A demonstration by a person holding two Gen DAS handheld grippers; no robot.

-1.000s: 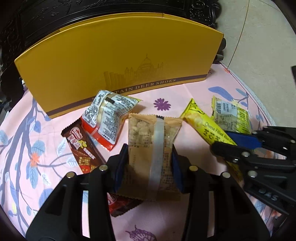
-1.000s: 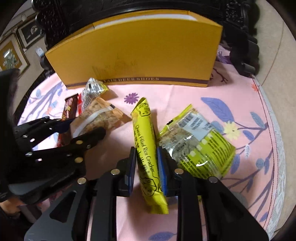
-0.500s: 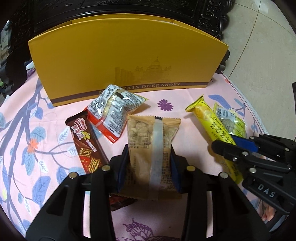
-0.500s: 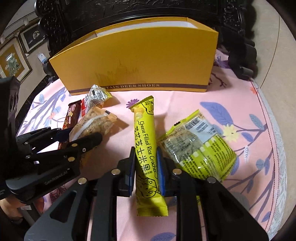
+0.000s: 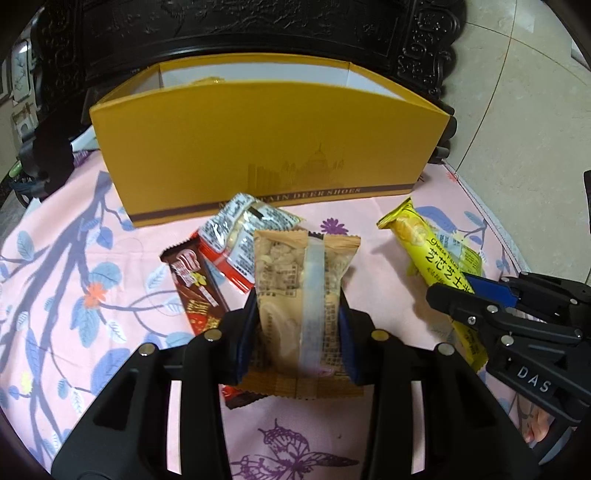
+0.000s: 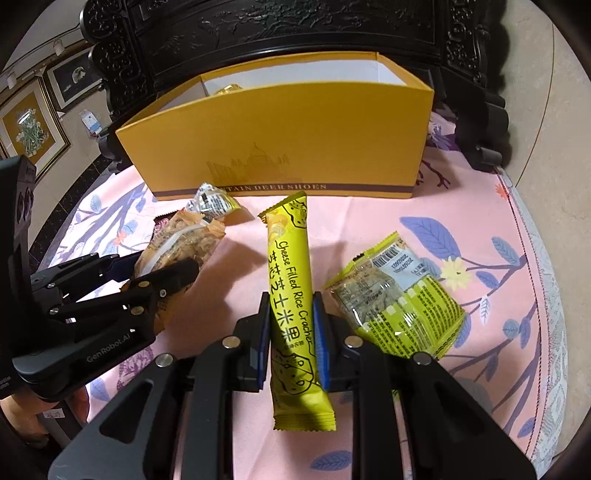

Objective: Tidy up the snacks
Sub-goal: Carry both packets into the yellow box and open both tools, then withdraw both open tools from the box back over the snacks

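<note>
My left gripper (image 5: 297, 328) is shut on a tan snack packet (image 5: 303, 295) with a clear strip down its middle, held just above the cloth. My right gripper (image 6: 290, 332) is shut on a long yellow cheese rice cracker bar (image 6: 291, 280), also lifted. An open yellow shoebox (image 5: 258, 155) stands behind the snacks, with something golden showing over its rim. A brown chocolate bar (image 5: 194, 288) and a red-and-silver packet (image 5: 240, 236) lie to the left of the tan packet. A green-yellow packet (image 6: 399, 299) lies on the cloth to the right of the cracker bar.
A pink floral tablecloth (image 6: 480, 229) covers the round table, whose edge curves down at the right. Dark carved wooden furniture (image 6: 295, 33) rises behind the box. Tiled floor (image 5: 517, 92) shows at the right, framed pictures (image 6: 29, 129) on the left wall.
Both grippers have risen with their snacks, so the box's open top and white inside now show. The tan packet and the cracker bar have come up off the cloth.
</note>
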